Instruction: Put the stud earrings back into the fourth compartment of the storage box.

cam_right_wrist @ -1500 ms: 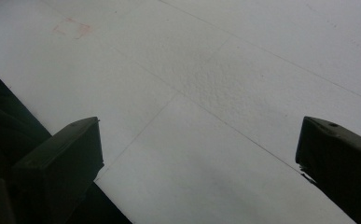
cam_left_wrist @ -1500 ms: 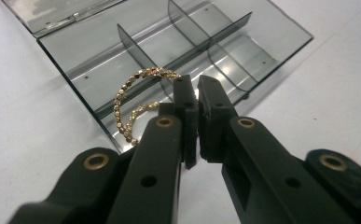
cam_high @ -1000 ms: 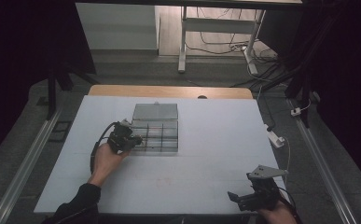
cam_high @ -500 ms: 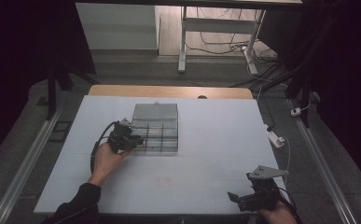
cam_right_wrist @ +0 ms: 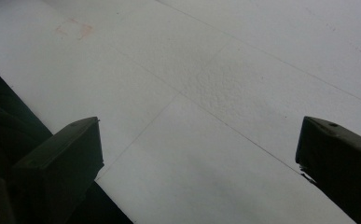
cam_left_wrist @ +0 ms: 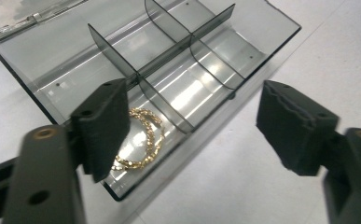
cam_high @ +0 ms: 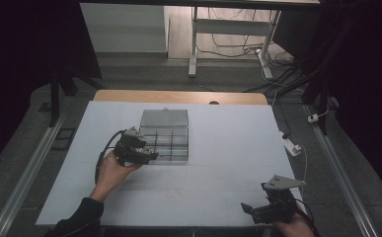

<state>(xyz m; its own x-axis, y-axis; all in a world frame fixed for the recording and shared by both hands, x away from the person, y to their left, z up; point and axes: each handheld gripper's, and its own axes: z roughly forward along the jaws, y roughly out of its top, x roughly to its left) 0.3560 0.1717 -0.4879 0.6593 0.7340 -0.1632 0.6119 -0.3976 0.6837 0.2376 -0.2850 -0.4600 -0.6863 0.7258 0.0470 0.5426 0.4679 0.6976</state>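
A smoky clear organizer box (cam_high: 171, 143) with dividers lies on the white table (cam_high: 228, 148), its lid (cam_high: 165, 118) folded open at the back. In the left gripper view a gold twisted chain loop (cam_left_wrist: 145, 140) lies in the near end compartment of the box (cam_left_wrist: 243, 51), partly behind one jaw. My left gripper (cam_left_wrist: 192, 107) hovers over that corner (cam_high: 146, 154). Its jaws have just been opening and now stand apart, with nothing pressed between the pads. My right gripper (cam_high: 250, 210) rests near the table's front right edge, open over bare table (cam_right_wrist: 199, 135).
The box's other compartments (cam_left_wrist: 225, 56) look bare. A white adapter with a cable (cam_high: 291, 146) lies at the table's right edge. A faint reddish stain (cam_right_wrist: 73, 30) marks the table surface ahead of the right gripper. Dark floor and metal rails (cam_high: 25, 173) flank the table.
Both hands keep their places in the high view. The left gripper's jaws seem a little wider apart over the box's front left corner.
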